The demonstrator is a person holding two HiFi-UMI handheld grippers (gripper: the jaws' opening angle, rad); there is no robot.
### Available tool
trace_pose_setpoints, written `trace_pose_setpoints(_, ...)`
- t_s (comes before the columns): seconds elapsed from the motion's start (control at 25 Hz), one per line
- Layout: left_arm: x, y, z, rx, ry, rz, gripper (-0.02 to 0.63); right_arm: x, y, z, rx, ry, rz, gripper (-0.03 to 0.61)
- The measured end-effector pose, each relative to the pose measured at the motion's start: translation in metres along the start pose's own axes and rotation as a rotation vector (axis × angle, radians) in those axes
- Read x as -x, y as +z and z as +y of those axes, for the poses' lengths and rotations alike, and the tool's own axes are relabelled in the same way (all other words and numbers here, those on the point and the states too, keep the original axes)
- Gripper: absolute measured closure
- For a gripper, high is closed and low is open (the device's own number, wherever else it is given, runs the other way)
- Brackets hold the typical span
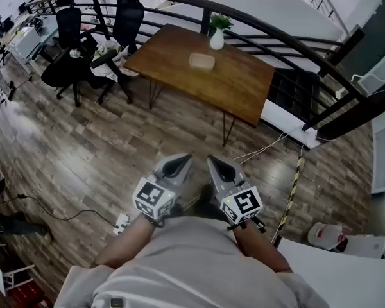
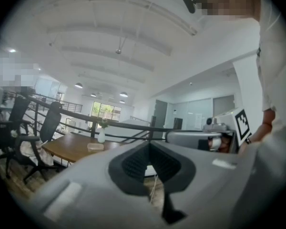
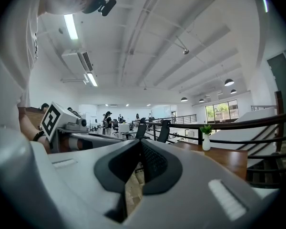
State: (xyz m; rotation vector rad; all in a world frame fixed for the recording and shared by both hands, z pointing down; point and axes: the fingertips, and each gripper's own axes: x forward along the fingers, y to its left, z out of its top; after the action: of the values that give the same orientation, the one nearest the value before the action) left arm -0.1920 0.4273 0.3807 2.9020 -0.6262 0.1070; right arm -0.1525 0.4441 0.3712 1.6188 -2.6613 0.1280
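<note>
1. The left hand-held gripper (image 1: 178,164) has its jaws pressed together with nothing between them. It is held near, close to the person's body, above the wood floor (image 1: 83,153).
2. The right hand-held gripper (image 1: 218,165) is also pressed together and empty, just beside the left one.
3. Far off, a wooden surface (image 1: 244,88) carries a pale container (image 1: 201,61) and a white vase (image 1: 217,39).
4. Black office chairs (image 1: 67,24) stand at far left.

Left tongs (image 1: 176,165), right tongs (image 1: 221,168) just beside (over plank floor (image 1: 83,153)), wooden table (image 1: 244,85) beyond, box (image 1: 201,61) on it

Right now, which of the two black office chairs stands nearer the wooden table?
The chair beside the table at its left corner; the other chair stands further off, leftward.
</note>
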Motion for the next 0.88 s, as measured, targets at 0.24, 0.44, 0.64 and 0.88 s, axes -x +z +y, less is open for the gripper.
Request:
trace_pose_setpoints(0.24, -0.012, 0.007, 0.028, 0.001, 0.070, 0.009, 0.611, -0.037, 0.005, -0.020, -0.002, 0.082, -0.008, 0.571)
trace_pose_setpoints(0.44, -0.041, 0.003, 0.048, 0.020, 0.119, 0.009, 0.611, -0.056, 0.007, -0.049, 0.019, 0.132, -0.015, 0.571)
trace_pose_setpoints(0.64, -0.102, 0.018, 0.055, 0.002, 0.117, 0.003, 0.611, -0.063, 0.014, -0.108, -0.002, 0.144, -0.011, 0.571)
trace_pose_setpoints(0.88, -0.178, 0.036, 0.065, -0.002, 0.135, -0.021, 0.611, -0.062, 0.028, -0.180, 0.004, 0.164, -0.033, 0.571)
